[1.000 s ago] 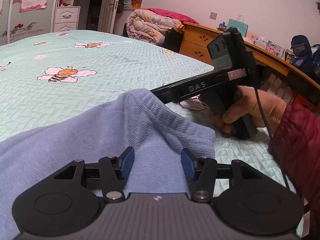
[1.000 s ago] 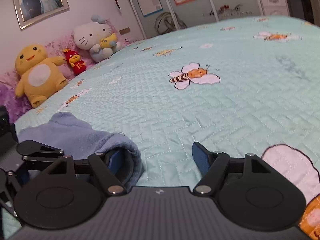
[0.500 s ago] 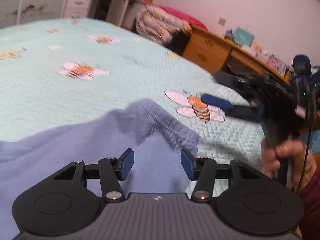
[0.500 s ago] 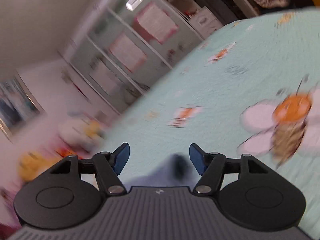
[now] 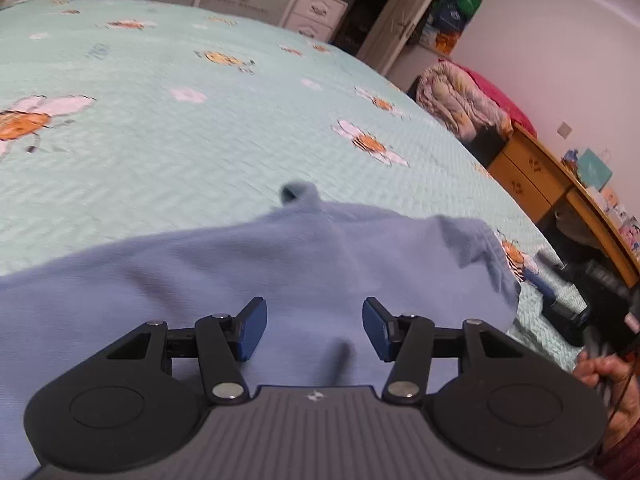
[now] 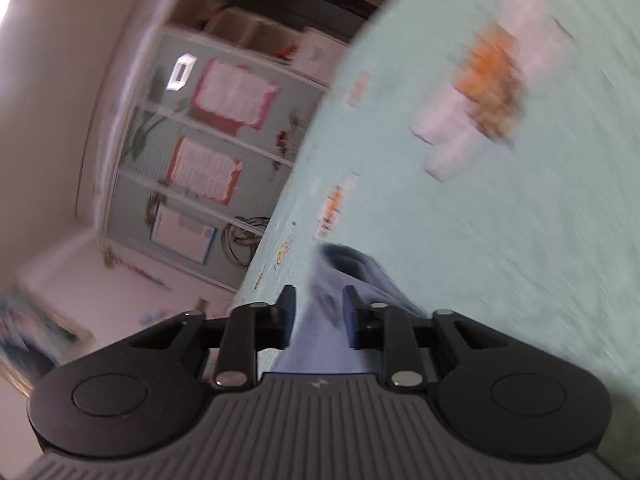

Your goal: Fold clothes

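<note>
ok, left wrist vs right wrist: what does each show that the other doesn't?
Left wrist only: the open left tool over the spread blue garment, the wooden desk, a rolled quilt, and a hand. Right wrist only: the right tool closed on a garment fold, blurred; wardrobe doors. Both: the garment and the bee-print bedspread.

One blue garment, two grippers, one bed.

Count: one blue garment (image 5: pixel 280 264) on one bedspread (image 5: pixel 200 140); bee prints on the spread, about six clear in the left wrist view, further ones too small to tally. Two grippers: the left gripper (image 5: pixel 315 328), and the right gripper (image 6: pixel 319 316). One hand (image 5: pixel 608 384) at the right edge. One wooden dresser (image 5: pixel 532 176), two drawers showing. One pile of bedding (image 5: pixel 460 104). One white drawer unit (image 5: pixel 316 12).
</note>
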Tool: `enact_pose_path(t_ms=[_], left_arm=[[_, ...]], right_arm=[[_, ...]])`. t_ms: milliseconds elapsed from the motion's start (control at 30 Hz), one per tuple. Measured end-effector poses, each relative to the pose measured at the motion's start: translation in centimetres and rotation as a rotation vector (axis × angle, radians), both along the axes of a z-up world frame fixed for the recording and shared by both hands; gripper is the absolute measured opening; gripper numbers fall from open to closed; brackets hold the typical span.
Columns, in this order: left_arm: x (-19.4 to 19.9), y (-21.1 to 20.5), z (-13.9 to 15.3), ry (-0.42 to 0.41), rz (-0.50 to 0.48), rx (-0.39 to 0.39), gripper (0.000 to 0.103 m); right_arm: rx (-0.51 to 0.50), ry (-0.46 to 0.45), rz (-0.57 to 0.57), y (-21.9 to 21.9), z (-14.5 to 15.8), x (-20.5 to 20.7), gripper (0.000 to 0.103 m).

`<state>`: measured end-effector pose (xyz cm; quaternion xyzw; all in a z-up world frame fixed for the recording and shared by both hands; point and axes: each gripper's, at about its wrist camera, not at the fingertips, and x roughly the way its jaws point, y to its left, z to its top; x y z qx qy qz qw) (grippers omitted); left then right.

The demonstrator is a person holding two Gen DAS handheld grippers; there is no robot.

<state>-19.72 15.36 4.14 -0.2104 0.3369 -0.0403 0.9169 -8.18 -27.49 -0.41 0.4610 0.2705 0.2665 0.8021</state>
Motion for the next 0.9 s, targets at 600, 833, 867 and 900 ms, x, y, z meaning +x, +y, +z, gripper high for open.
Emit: enact_pose_path(t_ms=[600,833,867,900], left_arm=[[-2.6,5.0,-1.1,-0.044,0.129,-0.111,0.057],[-7.8,6.7,-0.1,-0.056,0.186,-0.158,0.058],[-8.9,7.5,0.1,-0.057,0.208,-0.160,0.058],[-10.1,8.3,0.4,-0.063,0.233,-0.158,0.058]], right_arm=[[-0.070,0.005,-0.064,4.1,-0.6,3.8,0.043],[-0.139,0.044,0.004,7.9,-1.5,1.5,0.036],[-0.190,0.038,-0.008,8.0,-1.6,1.3,0.030],[-0.229,0.025,-0.015,8.1,-1.2,1.0,0.029]])
